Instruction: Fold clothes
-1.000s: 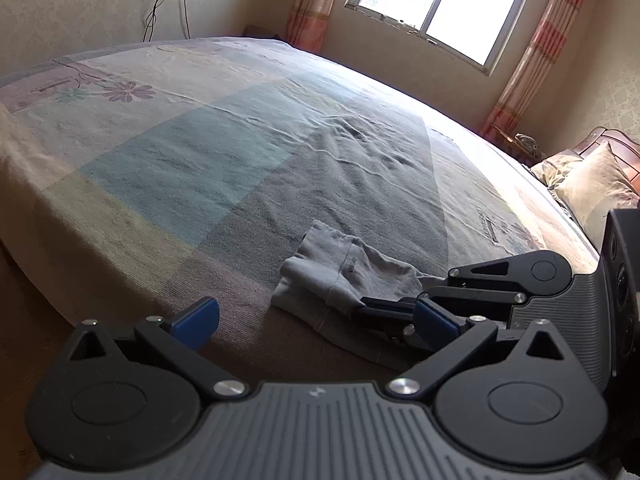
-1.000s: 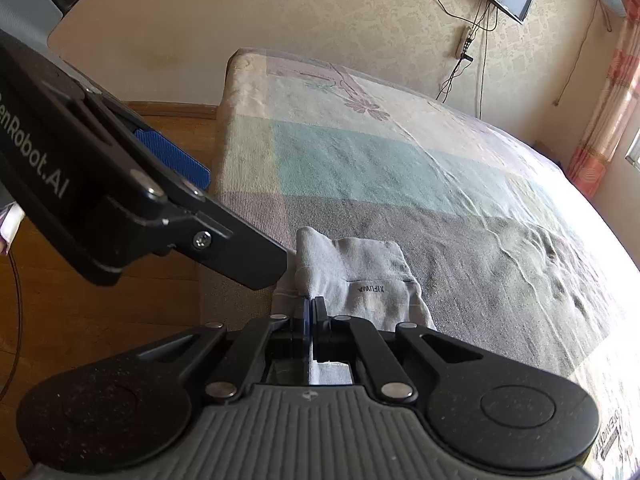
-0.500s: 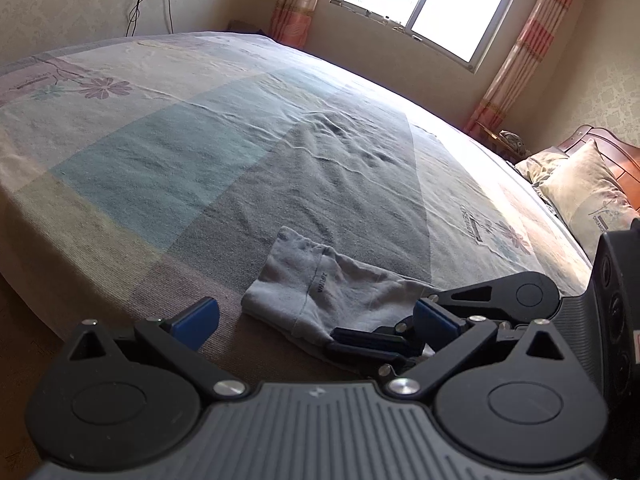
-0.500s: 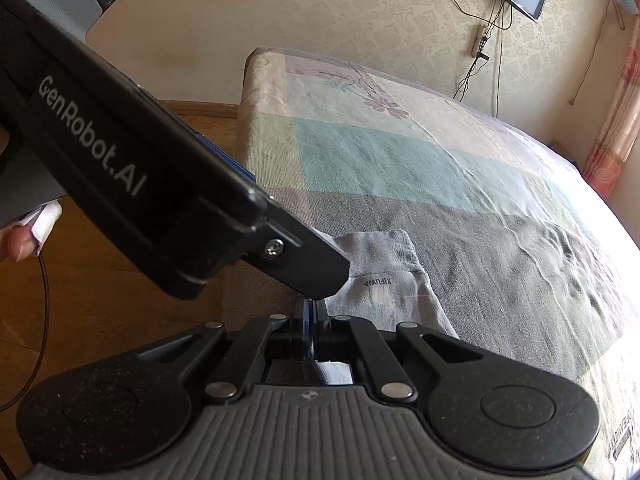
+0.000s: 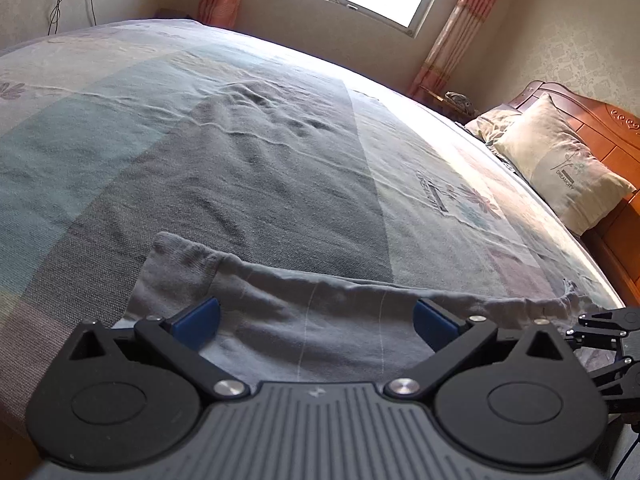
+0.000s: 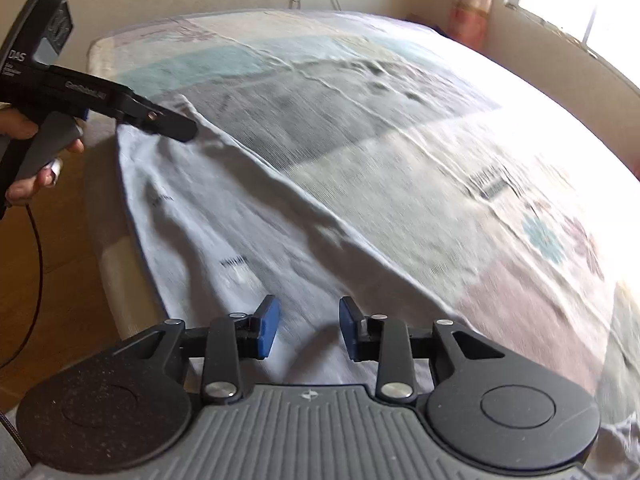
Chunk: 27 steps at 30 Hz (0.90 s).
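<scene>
The garment (image 5: pixel 304 320) is a thin grey knit cloth, soft and matt, with pale stitched lines and a ribbed edge. The bed cover (image 5: pixel 260 184) is a woven cloth with a fine rough grain, matt, and wrinkled in the middle. The left tool (image 5: pixel 316 322) has a matt black plastic frame, a ribbed grey plastic body, shiny metal rivets and blue pads (image 5: pixel 198 318) with a dull rubber look. The right tool (image 6: pixel 308 326) is of the same plastic, and its black discs look slightly speckled. The headboard (image 5: pixel 608 128) is glossy orange wood. The pillow (image 5: pixel 560 164) is pale, creased cloth. The floor (image 6: pixel 60 240) is smooth brown wood with a soft shine.
</scene>
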{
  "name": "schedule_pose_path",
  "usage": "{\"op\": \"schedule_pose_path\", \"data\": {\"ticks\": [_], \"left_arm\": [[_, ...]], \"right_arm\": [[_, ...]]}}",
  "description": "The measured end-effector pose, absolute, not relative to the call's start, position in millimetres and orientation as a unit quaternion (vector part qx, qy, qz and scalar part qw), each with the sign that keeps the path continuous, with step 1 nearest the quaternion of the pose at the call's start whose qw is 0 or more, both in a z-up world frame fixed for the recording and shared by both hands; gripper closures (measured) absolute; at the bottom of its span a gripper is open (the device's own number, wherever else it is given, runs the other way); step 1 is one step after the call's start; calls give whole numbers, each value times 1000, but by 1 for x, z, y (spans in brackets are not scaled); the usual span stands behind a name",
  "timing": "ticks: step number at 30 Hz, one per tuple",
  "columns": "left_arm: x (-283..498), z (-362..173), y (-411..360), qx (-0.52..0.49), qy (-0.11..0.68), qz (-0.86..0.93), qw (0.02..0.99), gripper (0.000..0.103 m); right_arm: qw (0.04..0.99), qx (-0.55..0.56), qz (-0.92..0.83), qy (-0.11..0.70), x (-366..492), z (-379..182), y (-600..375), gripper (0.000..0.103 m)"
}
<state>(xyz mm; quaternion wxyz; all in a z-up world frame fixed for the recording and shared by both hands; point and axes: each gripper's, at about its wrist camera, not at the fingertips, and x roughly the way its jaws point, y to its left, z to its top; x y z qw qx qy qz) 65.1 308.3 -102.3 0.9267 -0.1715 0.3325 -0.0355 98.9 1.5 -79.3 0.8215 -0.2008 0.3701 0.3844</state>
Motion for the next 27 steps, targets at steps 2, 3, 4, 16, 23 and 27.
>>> {"op": "schedule_pose_path", "data": {"ticks": [2, 3, 4, 16, 23, 27], "left_arm": [[64, -101, 308, -166, 337, -35, 926, 1], [64, -99, 305, -160, 343, -30, 925, 1], [65, -96, 301, -151, 351, -24, 924, 1], [38, -83, 191, -55, 372, -104, 921, 1], [39, -104, 157, -24, 405, -120, 906, 1], [34, -105, 162, -40, 400, -108, 909, 1]], "right_arm": [[827, -166, 363, 395, 96, -84, -32, 48], [829, -156, 359, 400, 89, -84, -45, 46], [831, -147, 355, 403, 81, -85, -57, 46], [878, -128, 275, 370, 88, -73, -73, 46], [886, -86, 191, 415, 94, -96, -129, 28], [890, -87, 197, 402, 79, -104, -136, 11]]}}
